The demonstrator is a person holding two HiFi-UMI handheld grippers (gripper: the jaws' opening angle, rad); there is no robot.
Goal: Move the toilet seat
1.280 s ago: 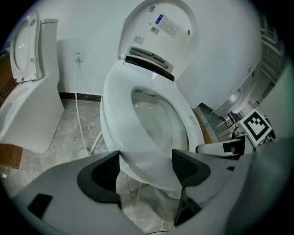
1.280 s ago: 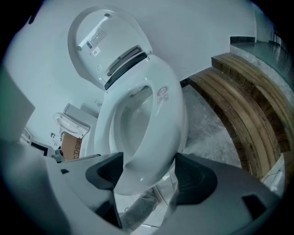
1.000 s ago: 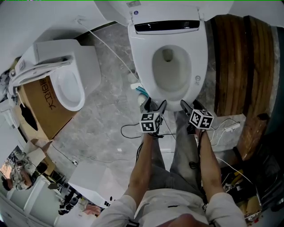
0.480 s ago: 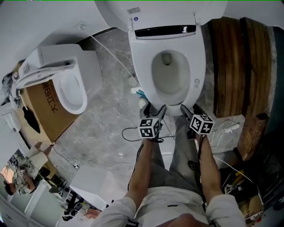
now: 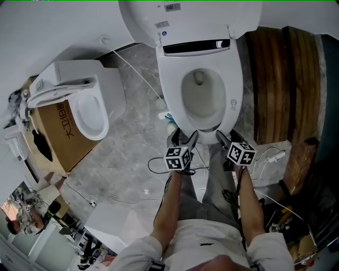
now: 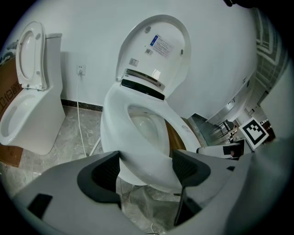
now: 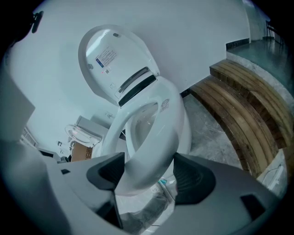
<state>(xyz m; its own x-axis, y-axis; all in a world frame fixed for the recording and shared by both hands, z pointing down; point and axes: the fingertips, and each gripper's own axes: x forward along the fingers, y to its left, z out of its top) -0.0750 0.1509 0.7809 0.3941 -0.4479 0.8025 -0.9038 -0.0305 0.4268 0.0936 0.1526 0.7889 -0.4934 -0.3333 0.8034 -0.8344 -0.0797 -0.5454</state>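
Toilet seat (image 5: pixel 171 94) down flat on bowl, lid (image 5: pixel 190 16) raised.

Head view: left gripper (image 5: pixel 184 135) and right gripper (image 5: pixel 228 133) side by side at seat's front rim.

Left gripper view: jaws wide apart, seat front framed between them, nothing clamped.

Right gripper view: jaws wide but closing, seat front between them, pads not pressing.

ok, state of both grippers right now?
Left gripper: open, front of the toilet seat between its jaws, not clamped.
Right gripper: open, jaws closing, seat front between them, pads not pressing yet.
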